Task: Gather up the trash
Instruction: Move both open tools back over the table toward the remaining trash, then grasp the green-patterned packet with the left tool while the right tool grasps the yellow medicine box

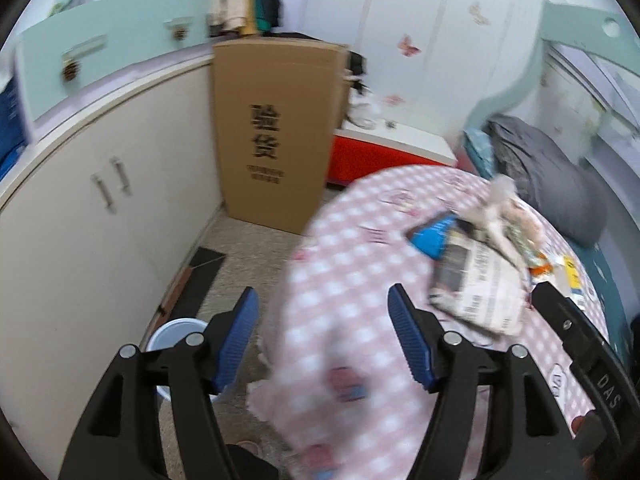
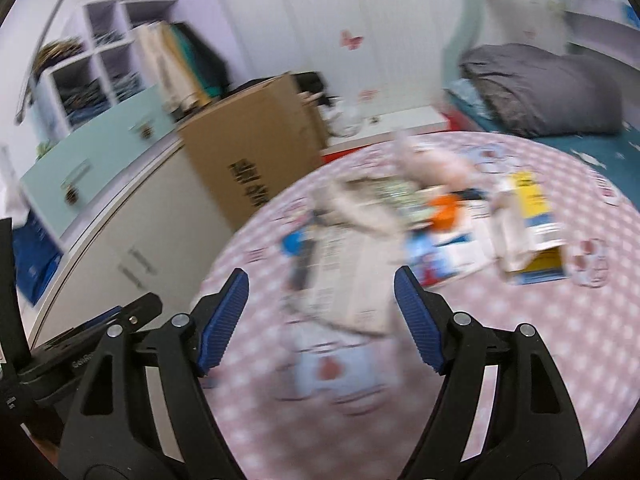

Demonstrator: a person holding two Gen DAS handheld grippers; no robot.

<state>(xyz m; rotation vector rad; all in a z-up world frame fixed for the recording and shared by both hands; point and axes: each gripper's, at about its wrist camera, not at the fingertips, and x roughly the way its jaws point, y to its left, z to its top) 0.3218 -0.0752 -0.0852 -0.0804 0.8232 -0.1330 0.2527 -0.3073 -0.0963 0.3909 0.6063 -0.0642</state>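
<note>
A: Both of your grippers are empty. The left gripper (image 1: 324,312) has its jaws spread with nothing between them, and the right gripper (image 2: 322,300) stands the same, hanging over the trash pile (image 2: 420,216).

B: Where is the trash?

A: Heaped on the counter (image 2: 520,360) with the pink checked cloth: a folded newspaper (image 2: 348,276) nearest your right jaws, crumpled paper behind it, and a yellow carton (image 2: 532,232) lying on its side further right. From the left wrist the newspaper (image 1: 480,288) sits right of your jaws, and a white bucket (image 1: 176,332) stands on the floor below the counter's edge.

B: What could go wrong?

A: Both views are smeared, so you may close on the cloth instead of paper and drag everything. Loose sheets could also slide off the edge.
</note>
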